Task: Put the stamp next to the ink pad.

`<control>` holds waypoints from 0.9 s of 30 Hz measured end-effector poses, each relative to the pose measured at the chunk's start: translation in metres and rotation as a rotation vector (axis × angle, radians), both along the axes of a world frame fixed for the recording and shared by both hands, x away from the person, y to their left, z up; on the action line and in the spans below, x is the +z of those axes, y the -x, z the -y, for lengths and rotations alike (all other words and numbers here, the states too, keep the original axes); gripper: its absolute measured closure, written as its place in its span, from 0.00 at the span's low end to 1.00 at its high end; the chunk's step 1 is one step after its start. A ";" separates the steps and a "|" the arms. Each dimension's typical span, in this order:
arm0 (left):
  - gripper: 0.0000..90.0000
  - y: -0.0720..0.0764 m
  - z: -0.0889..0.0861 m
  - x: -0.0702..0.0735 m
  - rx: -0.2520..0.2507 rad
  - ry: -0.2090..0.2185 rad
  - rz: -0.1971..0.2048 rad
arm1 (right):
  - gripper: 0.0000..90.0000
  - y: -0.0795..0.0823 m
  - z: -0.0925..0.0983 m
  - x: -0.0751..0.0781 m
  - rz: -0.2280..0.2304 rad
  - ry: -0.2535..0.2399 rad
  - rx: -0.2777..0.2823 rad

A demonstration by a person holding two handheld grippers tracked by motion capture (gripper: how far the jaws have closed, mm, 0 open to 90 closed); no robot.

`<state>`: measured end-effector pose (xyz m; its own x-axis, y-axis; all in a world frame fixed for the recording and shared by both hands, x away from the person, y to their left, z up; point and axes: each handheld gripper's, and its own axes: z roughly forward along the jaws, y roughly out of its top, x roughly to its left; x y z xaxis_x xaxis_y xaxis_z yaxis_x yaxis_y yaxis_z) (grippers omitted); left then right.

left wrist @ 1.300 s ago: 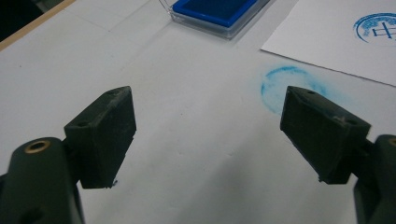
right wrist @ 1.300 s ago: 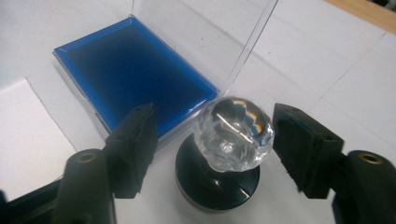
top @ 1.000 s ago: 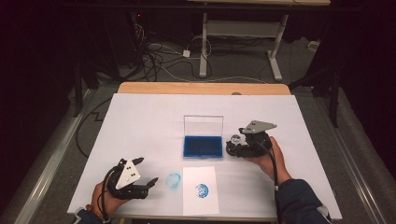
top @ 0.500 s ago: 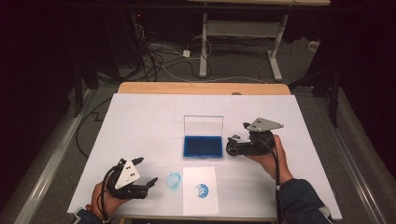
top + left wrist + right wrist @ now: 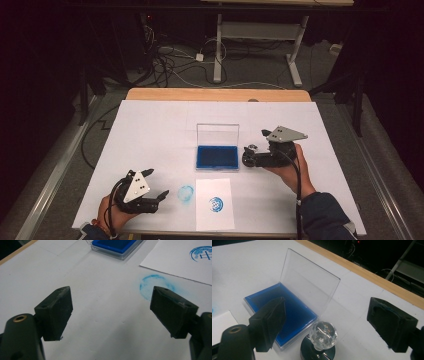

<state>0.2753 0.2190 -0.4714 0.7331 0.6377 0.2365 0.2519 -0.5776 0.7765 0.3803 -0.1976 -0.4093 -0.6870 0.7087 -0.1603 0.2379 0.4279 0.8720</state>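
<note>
The right gripper (image 5: 325,322), its jaws just spread wide and off the stamp (image 5: 322,336) standing beside the ink pad (image 5: 294,312), should lift straight up to avoid tipping it

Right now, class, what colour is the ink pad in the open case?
Deep blue; the ink pad shows best in the right gripper view.

A white-covered table (image 5: 150,130) carries an open blue ink pad (image 5: 217,156) mid-table, a stamped paper sheet (image 5: 214,204) at the near edge (blue smudge (image 5: 186,193) just left), and a glass-knobbed stamp (image 5: 319,342) right of the pad.
</note>
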 end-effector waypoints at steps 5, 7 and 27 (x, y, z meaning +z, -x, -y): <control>0.20 0.000 0.000 0.000 -0.003 -0.001 -0.002 | 0.17 0.004 -0.001 0.002 0.009 -0.001 0.013; 0.20 0.000 0.000 0.000 -0.003 -0.002 -0.002 | 0.17 0.007 -0.002 0.004 0.015 0.001 0.020; 0.20 0.000 0.001 0.000 -0.007 0.000 -0.005 | 0.17 0.034 -0.003 0.020 0.097 0.037 0.068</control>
